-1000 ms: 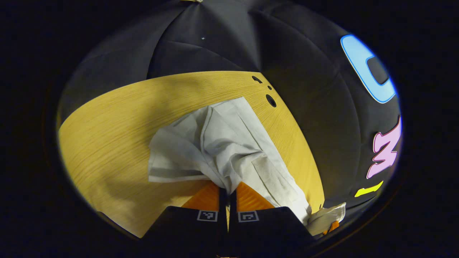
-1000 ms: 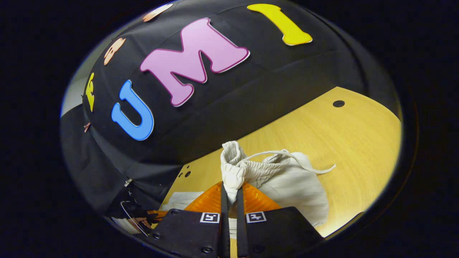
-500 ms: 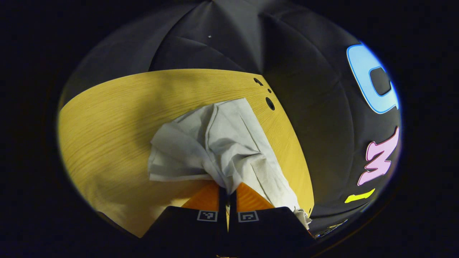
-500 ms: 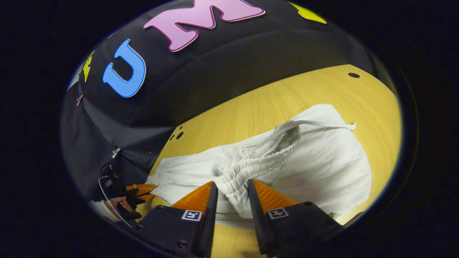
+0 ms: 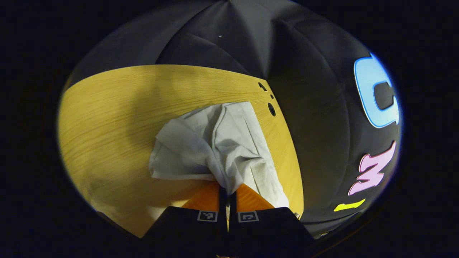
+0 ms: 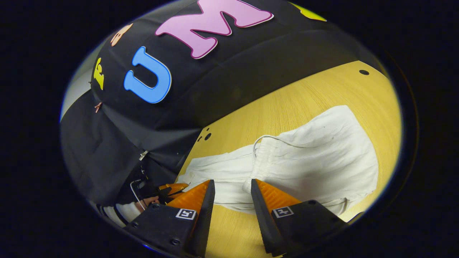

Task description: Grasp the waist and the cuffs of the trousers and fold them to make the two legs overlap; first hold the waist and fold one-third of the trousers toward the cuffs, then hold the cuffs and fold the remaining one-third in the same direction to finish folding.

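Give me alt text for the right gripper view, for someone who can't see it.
The right gripper, jaws open and holding nothing, hovers over white trousers folded on a wooden table, the waistband lying over the legs. At lower left, a hand holds the left gripper at the trousers' far end.

The trousers [image 6: 315, 157] are matt, creased woven cloth with a gathered elastic waist [image 6: 263, 157] and a thin cord [image 6: 272, 139]; the table [image 5: 107, 118] looks like smooth, fine-grained wood with a satin finish
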Tool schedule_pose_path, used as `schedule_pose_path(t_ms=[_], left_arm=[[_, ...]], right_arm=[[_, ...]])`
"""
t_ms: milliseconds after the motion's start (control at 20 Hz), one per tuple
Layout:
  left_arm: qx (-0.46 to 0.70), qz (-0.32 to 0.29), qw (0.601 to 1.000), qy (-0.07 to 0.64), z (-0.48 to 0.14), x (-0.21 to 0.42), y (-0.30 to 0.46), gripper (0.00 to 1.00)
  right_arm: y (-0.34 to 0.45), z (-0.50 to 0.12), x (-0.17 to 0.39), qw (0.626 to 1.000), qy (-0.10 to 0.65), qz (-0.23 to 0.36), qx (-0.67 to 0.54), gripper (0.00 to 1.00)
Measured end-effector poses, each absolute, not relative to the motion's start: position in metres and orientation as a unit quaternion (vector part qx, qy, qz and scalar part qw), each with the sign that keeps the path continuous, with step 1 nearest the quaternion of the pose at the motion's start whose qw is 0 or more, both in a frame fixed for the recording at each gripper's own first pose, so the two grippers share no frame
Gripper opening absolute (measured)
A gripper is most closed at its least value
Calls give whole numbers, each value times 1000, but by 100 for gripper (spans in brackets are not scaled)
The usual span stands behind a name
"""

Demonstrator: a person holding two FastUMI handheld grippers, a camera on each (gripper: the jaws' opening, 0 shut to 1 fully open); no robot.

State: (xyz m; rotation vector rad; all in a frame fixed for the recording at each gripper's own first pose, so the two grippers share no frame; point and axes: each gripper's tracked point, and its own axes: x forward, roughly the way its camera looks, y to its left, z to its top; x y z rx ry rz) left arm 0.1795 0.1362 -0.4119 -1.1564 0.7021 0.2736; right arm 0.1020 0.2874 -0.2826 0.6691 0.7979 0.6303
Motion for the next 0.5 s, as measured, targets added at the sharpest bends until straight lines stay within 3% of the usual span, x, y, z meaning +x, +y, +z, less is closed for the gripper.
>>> schedule_pose_path(t_ms=[50,100,250,500], left_arm=[[-537,128,768,324,-412,180,135,11],[-540,130,766,323,-411,180,137,6],[-548,127,767,309,-400,185,137,6],[-484,109,820,285,-360,197,125,6]], right_arm=[[282,-278,97,821,375,296,313,62],[275,-277,93,822,377,295,309,62],[242,-274,85,828,381,277,304,62],[177,-272,82,838,380,224,320,62]])
